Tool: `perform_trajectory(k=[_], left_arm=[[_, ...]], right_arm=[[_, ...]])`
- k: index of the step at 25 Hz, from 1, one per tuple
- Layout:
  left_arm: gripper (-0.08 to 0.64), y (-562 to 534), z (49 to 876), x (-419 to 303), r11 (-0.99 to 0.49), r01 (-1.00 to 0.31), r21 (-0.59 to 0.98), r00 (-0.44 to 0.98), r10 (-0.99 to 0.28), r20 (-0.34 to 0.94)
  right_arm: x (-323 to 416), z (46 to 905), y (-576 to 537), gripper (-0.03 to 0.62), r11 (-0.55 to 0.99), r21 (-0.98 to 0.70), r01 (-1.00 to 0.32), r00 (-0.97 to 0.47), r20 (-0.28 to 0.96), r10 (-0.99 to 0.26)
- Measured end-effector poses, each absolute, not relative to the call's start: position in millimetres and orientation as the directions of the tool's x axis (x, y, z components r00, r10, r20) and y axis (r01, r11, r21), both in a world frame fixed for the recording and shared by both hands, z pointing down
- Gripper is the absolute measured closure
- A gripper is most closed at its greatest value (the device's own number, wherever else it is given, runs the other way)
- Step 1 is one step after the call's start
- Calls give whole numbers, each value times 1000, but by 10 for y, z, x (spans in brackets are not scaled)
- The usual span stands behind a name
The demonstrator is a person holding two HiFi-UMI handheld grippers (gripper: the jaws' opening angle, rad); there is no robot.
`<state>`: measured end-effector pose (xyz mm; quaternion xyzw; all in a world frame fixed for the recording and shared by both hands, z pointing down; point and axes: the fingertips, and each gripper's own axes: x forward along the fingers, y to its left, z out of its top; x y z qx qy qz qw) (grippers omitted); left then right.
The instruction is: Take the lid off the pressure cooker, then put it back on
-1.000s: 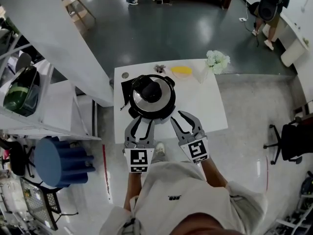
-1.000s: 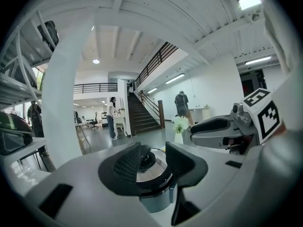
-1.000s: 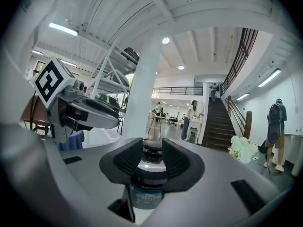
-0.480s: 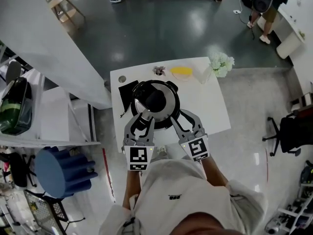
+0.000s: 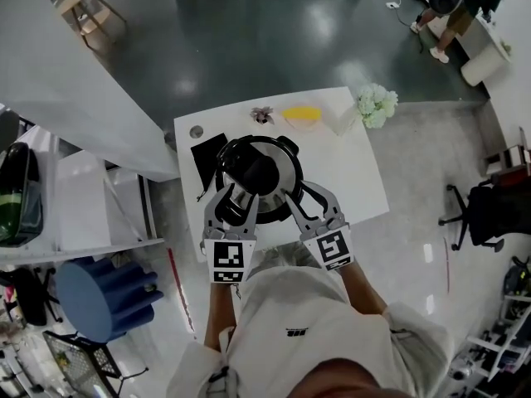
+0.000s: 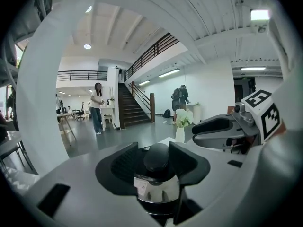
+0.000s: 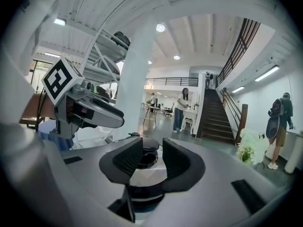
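"Starting at the near edge of the table point(image 5: 353, 172), how do the two grippers stand?"

"The left gripper point(image 5: 236, 197) reaches over the near left rim of the pressure cooker point(image 5: 267, 212). Its fingers point(image 6: 121, 169) have just been opening. They stand apart, and their pads press on nothing. The black knob point(image 6: 156, 159) of the lid point(image 5: 280, 178) shows through the gap, just past the tips. The right gripper point(image 5: 309, 196) is at the cooker's near right side. Its fingers point(image 7: 128, 161) are spread as well, with the steel of the lid showing in the gap and nothing pinched."

"And the lid itself?"

"It sits on the cooker, which stands about mid-table, a little to the left. Just left of the cooker lies a black mat point(image 5: 206, 152). Farther back, along the table's far edge, is a yellow object point(image 5: 301, 114), and white flowers point(image 5: 373, 104) stand at the far right corner. Beyond the table is a dark, glossy floor point(image 5: 274, 40)."
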<state>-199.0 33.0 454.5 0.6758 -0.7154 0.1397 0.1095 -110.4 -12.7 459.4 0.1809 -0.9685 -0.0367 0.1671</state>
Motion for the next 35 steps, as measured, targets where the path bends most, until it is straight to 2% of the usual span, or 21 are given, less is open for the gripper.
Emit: perform_trajectory(k=[7,19,35], left_arm=[[302,120,4689,-2033,39,-999,-19,-43,-919,392],[244,-285,5044,-1976,-75,-997,-32,46,-841,540],[240,-476,5434,-1829,-243,-970,15,191,-718,669]], right_arm=[[-1117,4718,-307,463,942,113,-317,-879,339,-336],[-1240,4943,-491,462,975,77,-208,-895,386,-221],[-1301,5062,-675,462,978,64,-198,-895,396,-207]])
